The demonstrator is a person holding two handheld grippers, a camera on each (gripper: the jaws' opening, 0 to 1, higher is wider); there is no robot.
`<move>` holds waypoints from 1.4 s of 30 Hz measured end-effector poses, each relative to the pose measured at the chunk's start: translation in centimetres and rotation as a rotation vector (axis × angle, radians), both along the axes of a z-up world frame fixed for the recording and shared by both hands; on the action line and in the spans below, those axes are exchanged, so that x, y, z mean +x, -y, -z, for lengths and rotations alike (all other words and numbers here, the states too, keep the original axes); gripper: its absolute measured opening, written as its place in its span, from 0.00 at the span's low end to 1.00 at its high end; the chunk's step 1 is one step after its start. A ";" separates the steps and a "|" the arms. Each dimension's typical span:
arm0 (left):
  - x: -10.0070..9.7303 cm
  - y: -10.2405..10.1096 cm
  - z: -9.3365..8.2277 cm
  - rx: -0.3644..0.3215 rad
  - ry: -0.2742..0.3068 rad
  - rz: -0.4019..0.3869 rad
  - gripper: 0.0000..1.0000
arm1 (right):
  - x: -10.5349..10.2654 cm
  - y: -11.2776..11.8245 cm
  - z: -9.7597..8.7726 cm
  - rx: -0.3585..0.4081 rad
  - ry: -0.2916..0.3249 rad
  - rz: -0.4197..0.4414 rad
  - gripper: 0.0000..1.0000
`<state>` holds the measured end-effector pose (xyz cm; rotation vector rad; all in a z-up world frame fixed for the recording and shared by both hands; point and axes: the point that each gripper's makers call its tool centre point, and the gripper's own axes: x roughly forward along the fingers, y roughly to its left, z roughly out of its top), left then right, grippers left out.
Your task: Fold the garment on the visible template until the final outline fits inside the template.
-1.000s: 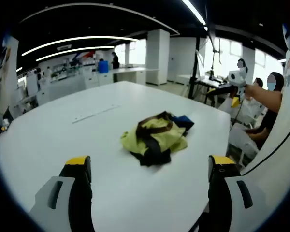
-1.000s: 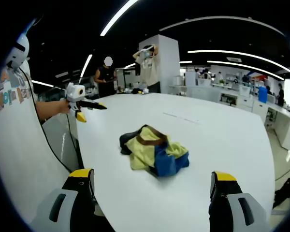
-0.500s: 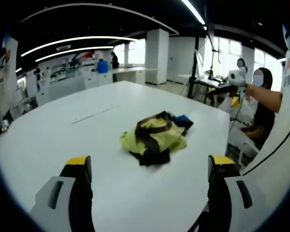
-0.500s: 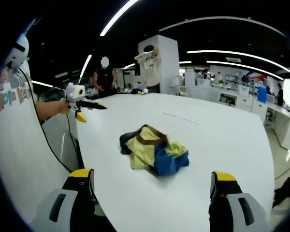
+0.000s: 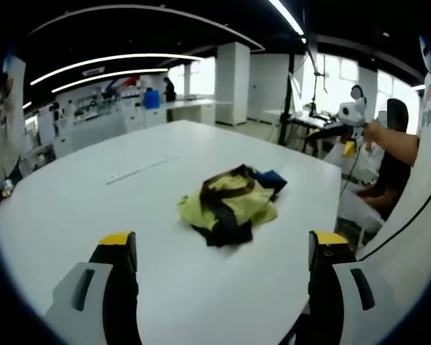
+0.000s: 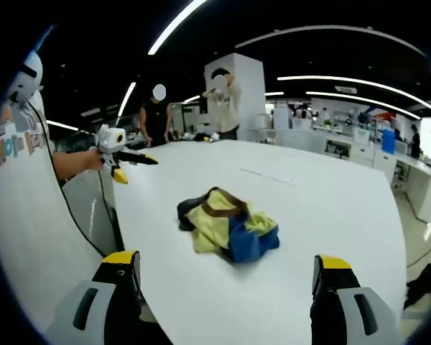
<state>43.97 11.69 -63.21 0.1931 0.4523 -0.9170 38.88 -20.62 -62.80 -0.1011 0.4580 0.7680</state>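
garment (image 5: pixel 230 203) crumpled on white table (image 5: pixel 93 215), soft, floppy; grab loose yellow edge. left gripper (image 5: pixel 219 248), right gripper (image 6: pixel 223 267) wide open, empty.

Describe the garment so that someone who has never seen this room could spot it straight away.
Look at the big white table in the open-plan room. Near its middle lies the garment, a crumpled heap rather than a flat sheet. It is yellow-green with a dark brown band and a bright blue part, the one coloured thing on the white top, apart from the thin marking strip further off.
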 end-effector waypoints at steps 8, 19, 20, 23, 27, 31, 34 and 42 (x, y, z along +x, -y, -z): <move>0.2 0.0 0.0 0.002 -0.002 -0.001 0.96 | 0.3 0.2 0.1 0.000 -0.001 -0.002 0.99; 0.6 0.2 0.1 0.008 -0.007 0.004 0.96 | 0.7 0.4 0.3 0.002 -0.007 -0.003 0.99; 0.7 0.2 0.1 0.008 -0.007 0.005 0.96 | 0.8 0.4 0.3 0.001 -0.007 -0.003 0.99; 0.7 0.2 0.1 0.008 -0.005 0.007 0.96 | 0.9 0.4 0.2 0.002 -0.006 -0.005 0.99; 0.9 0.2 0.0 0.007 -0.005 0.006 0.96 | 1.2 0.5 0.3 0.004 -0.008 -0.006 0.99; 0.9 0.2 0.1 0.007 -0.005 0.005 0.95 | 1.2 0.4 0.4 0.003 -0.009 -0.007 0.99; 0.9 0.2 0.2 0.004 -0.009 0.004 0.94 | 1.3 0.2 0.5 0.006 -0.011 -0.010 0.99; 1.1 0.7 0.7 -0.002 -0.017 0.004 0.93 | 1.8 -0.3 1.1 0.019 -0.020 -0.016 0.99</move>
